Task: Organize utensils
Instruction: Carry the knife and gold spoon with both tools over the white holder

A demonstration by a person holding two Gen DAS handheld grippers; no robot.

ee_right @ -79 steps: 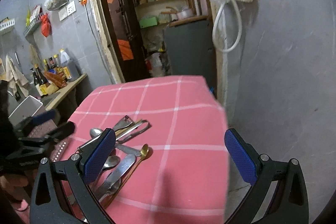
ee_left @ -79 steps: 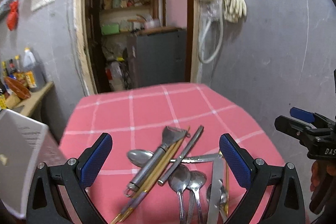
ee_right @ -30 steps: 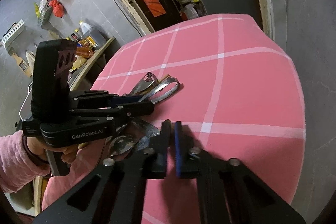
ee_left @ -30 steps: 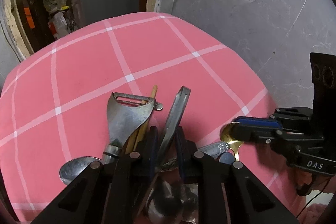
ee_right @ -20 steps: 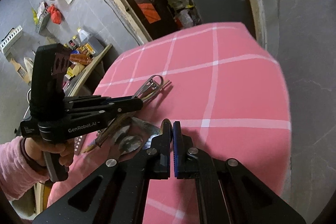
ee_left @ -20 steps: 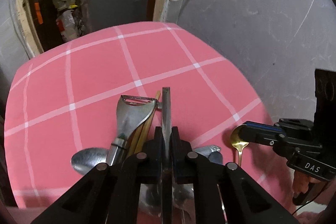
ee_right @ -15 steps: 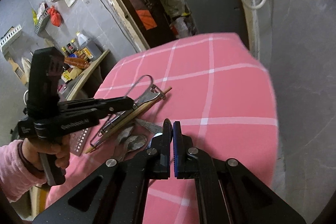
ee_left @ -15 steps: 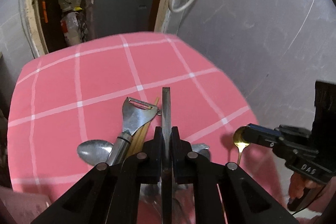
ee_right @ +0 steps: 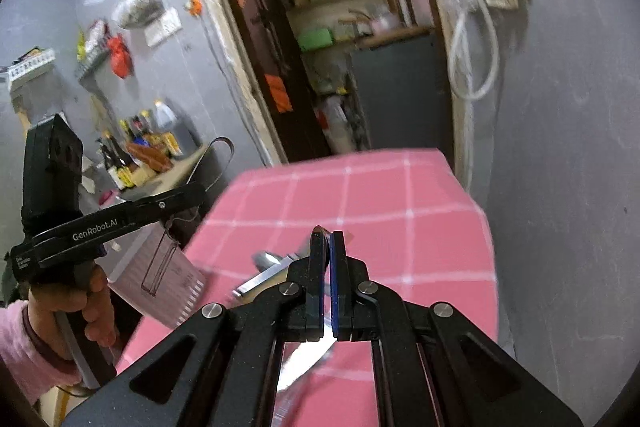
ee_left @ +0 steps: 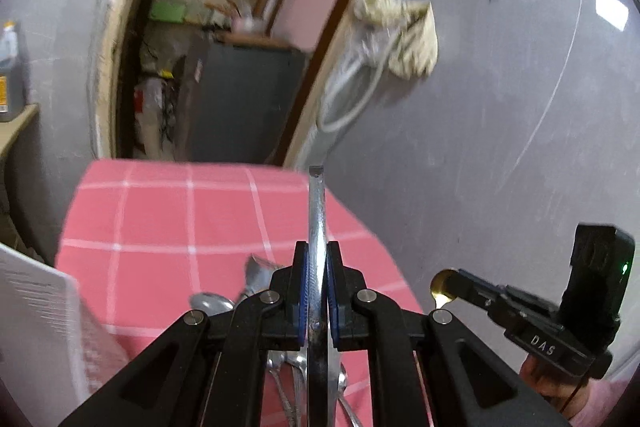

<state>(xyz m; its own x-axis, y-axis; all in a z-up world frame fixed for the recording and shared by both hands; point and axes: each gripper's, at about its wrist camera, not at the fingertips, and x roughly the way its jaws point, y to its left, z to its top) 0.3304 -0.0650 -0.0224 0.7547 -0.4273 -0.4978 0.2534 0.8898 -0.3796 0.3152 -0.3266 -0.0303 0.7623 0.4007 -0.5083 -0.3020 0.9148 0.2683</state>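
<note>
The metal tongs [ee_left: 316,219] were held in the air, clear of the cloth, and were gripped across both arms by the left gripper [ee_left: 317,255], whose jaws had just been closing on them. In the left wrist view they were seen edge-on as one narrow strip running forward from between the blue pads [ee_left: 304,279], so the arms were pressed nearly together there. In the right wrist view the looped end [ee_right: 220,147] was seen beyond the gripper's tips, up and left of the table. The working ends could not be made out, so it could not be told whether anything was caught in them. The right gripper [ee_left: 460,281] was closed on a gold spoon [ee_left: 442,287], whose bowl stuck out past its fingertips, raised off the table's right edge. Below, a blurred heap of utensils [ee_left: 252,275], a silver spoon [ee_left: 210,301] among them, was left on the pink checked tablecloth [ee_left: 160,219]. A white slotted basket [ee_left: 36,307] was seen at the table's left side. The left gripper's handle was grasped by a hand [ee_right: 80,303] in a pink sleeve. A grey wall [ee_left: 500,107] with hung gloves [ee_left: 412,39] was seen behind.
</note>
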